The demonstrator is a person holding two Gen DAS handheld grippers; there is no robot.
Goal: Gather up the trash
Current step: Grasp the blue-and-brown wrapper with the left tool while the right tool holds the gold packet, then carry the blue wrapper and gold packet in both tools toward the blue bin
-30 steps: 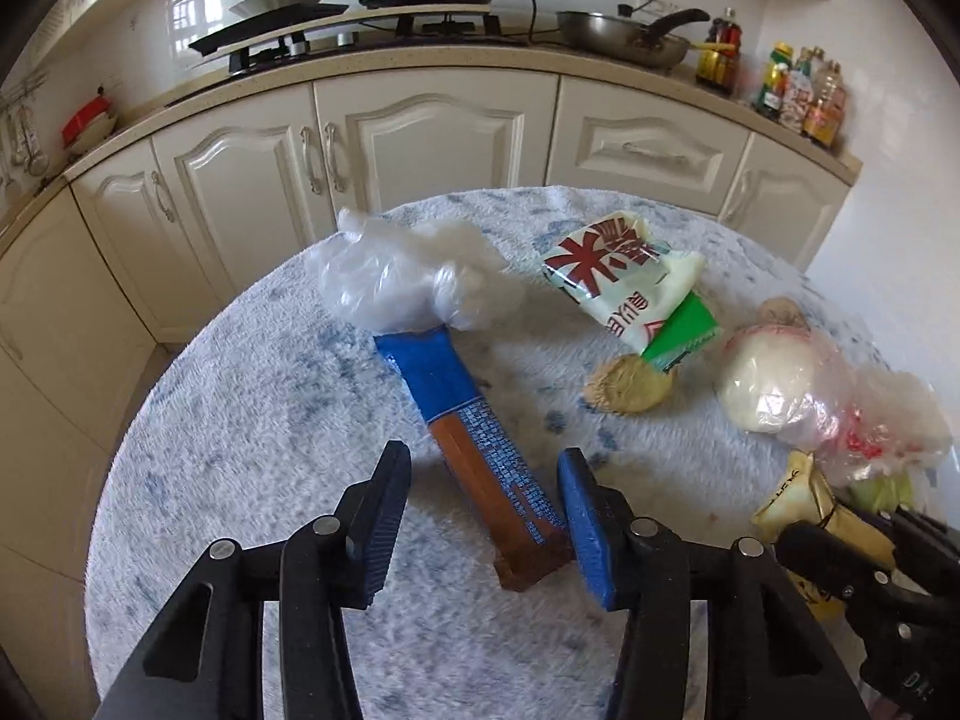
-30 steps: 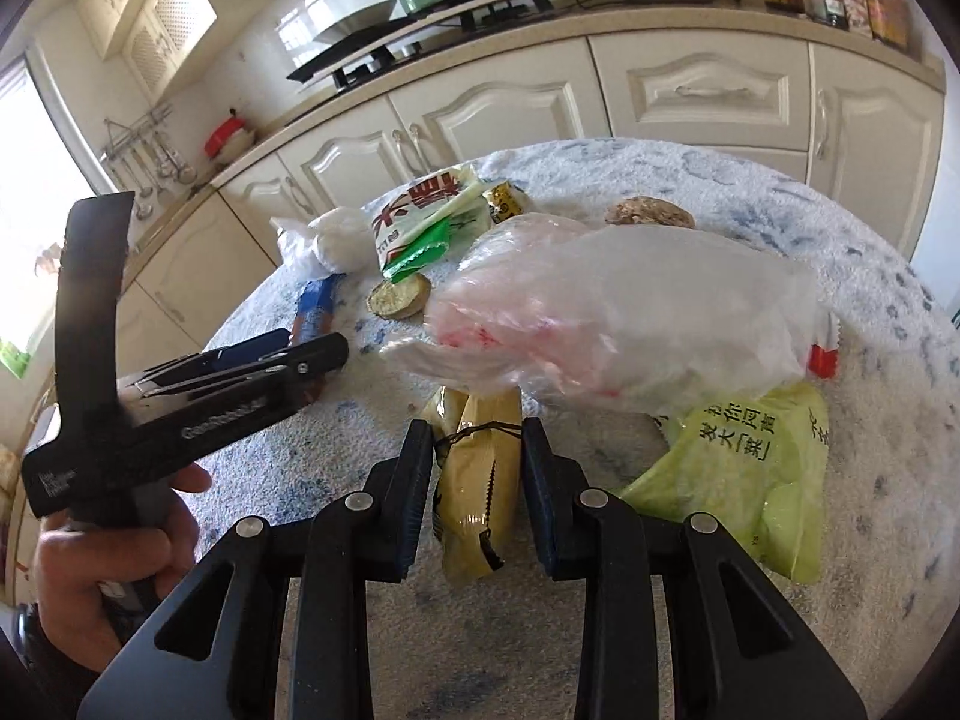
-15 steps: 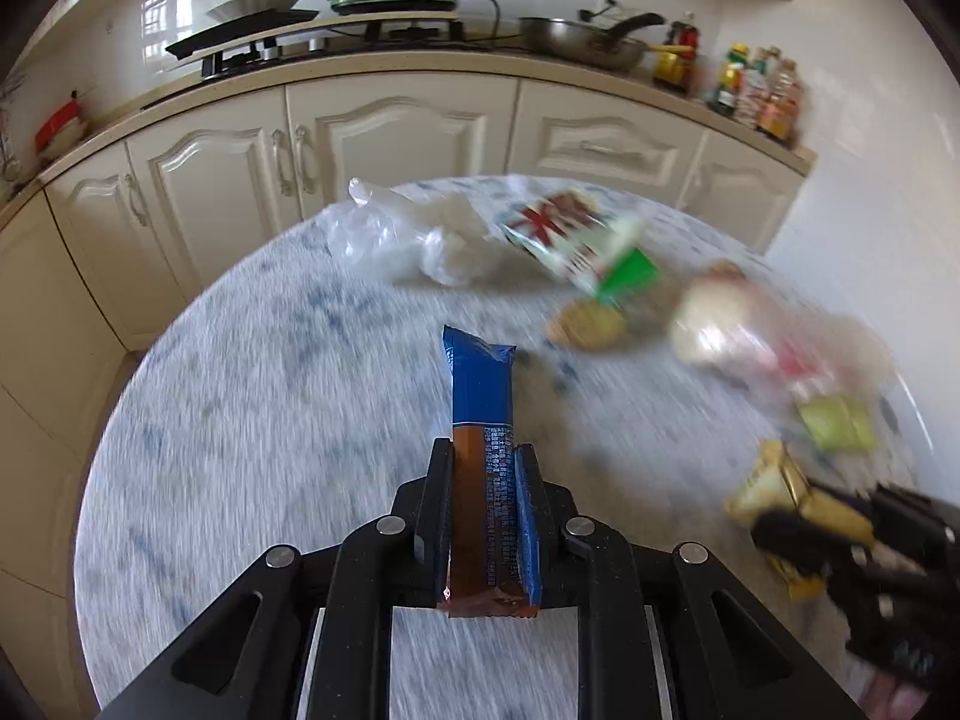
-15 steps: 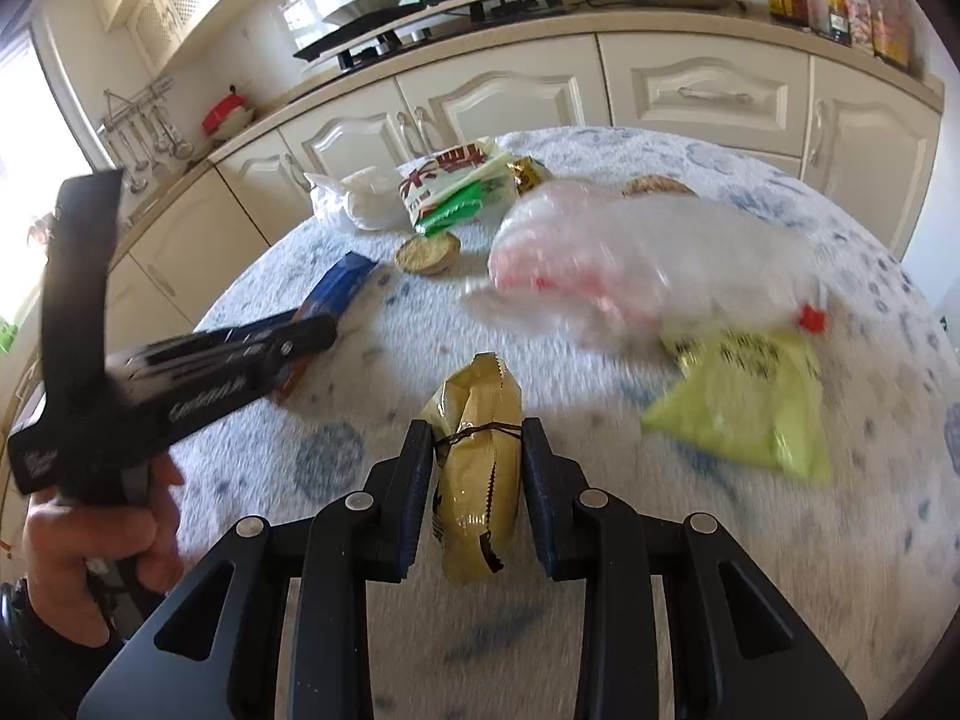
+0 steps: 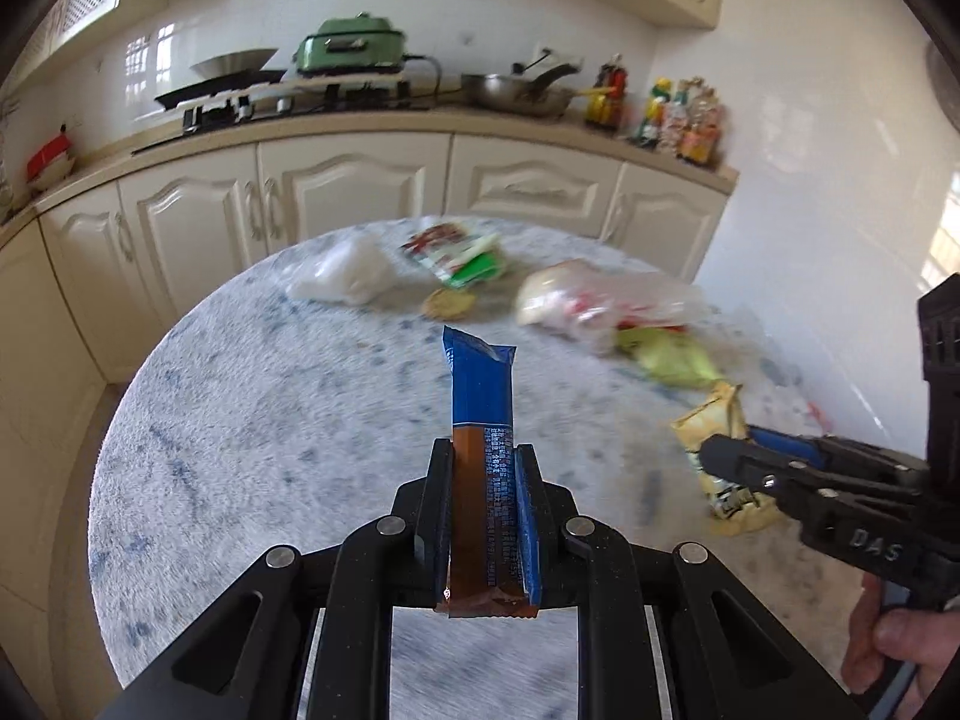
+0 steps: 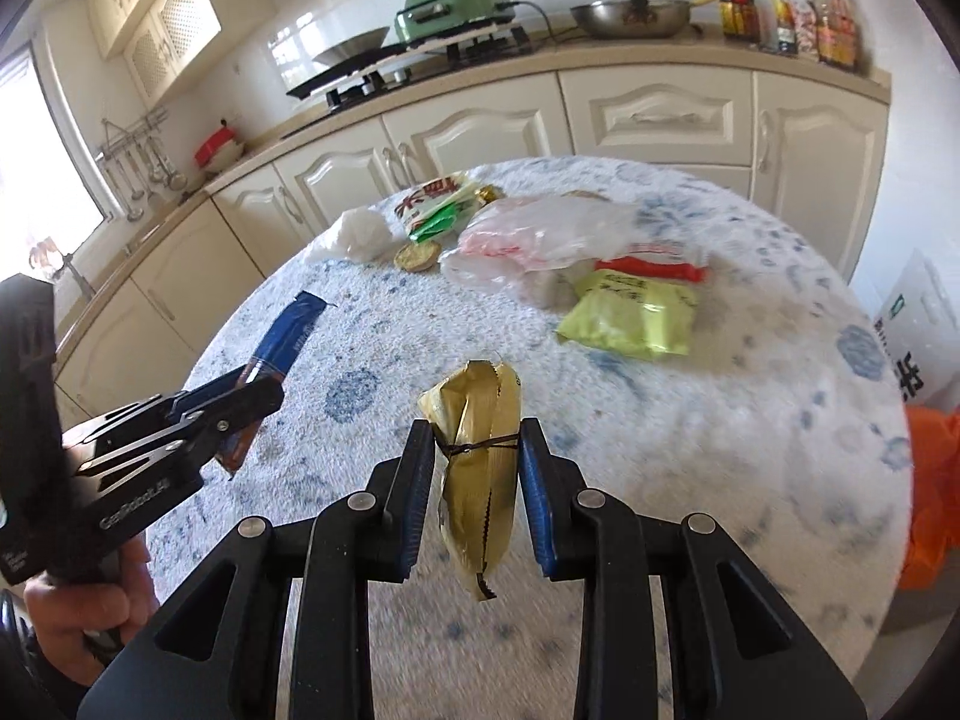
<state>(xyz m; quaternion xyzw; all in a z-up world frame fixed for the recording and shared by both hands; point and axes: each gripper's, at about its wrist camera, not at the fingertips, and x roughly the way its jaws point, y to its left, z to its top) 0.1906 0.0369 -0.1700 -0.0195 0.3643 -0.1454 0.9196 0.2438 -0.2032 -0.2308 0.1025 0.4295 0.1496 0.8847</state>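
Note:
My left gripper (image 5: pixel 482 456) is shut on a long blue and brown wrapper (image 5: pixel 480 396), held above the round table (image 5: pixel 252 420). The right wrist view shows the same wrapper (image 6: pixel 288 336) in that gripper (image 6: pixel 264 396) at the left. My right gripper (image 6: pixel 477 444) is shut on a crumpled gold packet (image 6: pixel 480 468), also lifted off the cloth. In the left wrist view that packet (image 5: pixel 714 432) hangs in the right gripper (image 5: pixel 720 456) at the right. More trash lies at the table's far side: a clear plastic bag (image 6: pixel 540 234), a lime green packet (image 6: pixel 630 312), a red and white packet (image 6: pixel 438 204).
A white crumpled bag (image 6: pixel 360 234) and a round brown biscuit (image 6: pixel 417 255) lie near the far rim. Cream cabinets (image 5: pixel 360 192) and a counter with a stove, pan and bottles stand behind. An orange bag (image 6: pixel 933 492) hangs past the table's right edge. A hand (image 5: pixel 900 648) grips the right handle.
The left gripper shut on the blue and brown wrapper and lifted it back off the table. The right gripper pulled back and up with the gold packet. The other trash stayed put.

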